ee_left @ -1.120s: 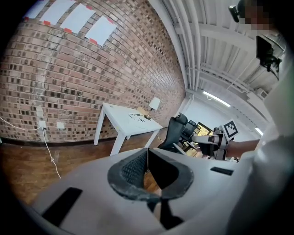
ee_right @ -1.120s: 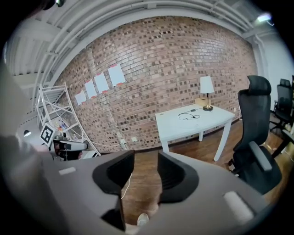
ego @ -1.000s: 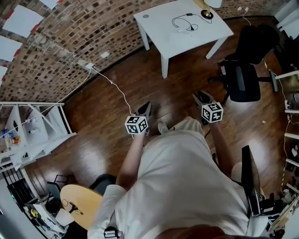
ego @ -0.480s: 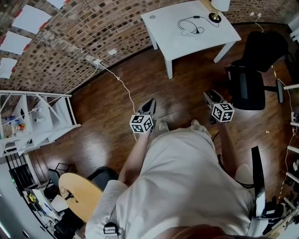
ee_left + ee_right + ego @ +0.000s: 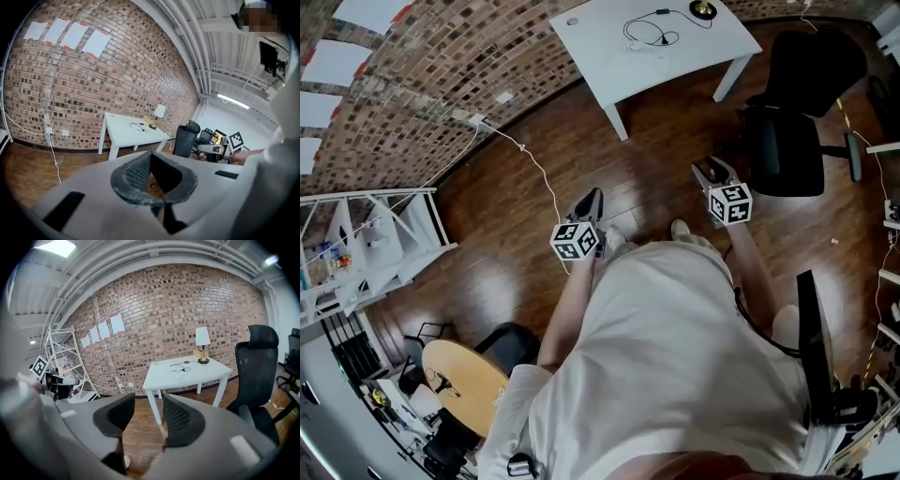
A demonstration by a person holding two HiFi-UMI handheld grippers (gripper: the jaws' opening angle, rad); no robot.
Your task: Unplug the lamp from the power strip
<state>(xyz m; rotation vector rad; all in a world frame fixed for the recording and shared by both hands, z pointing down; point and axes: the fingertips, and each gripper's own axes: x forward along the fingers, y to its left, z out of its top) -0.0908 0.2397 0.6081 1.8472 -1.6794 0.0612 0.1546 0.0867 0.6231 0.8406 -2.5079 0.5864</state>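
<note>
The lamp (image 5: pixel 202 345) with its white shade stands at the right end of the white table (image 5: pixel 187 373) by the brick wall; the left gripper view shows the lamp (image 5: pixel 159 112) too. A black cable (image 5: pixel 645 33) lies coiled on the tabletop beside the lamp base (image 5: pixel 704 9). I cannot make out a power strip. Both grippers hang over the wood floor, well short of the table. My left gripper (image 5: pixel 150 157) is shut, its tips touching and empty. My right gripper (image 5: pixel 149 404) is open; its jaws have just been opening, with nothing between them.
A black office chair (image 5: pixel 797 112) stands right of the table, close to my right gripper (image 5: pixel 710 170). A white cord (image 5: pixel 525 164) runs from a wall socket across the floor toward my left gripper (image 5: pixel 594 195). A white shelf rack (image 5: pixel 366 244) stands left, a round wooden table (image 5: pixel 459 384) behind.
Both grippers have been carried across the wood floor along with the person. The table now sits higher and further left in the head view.
</note>
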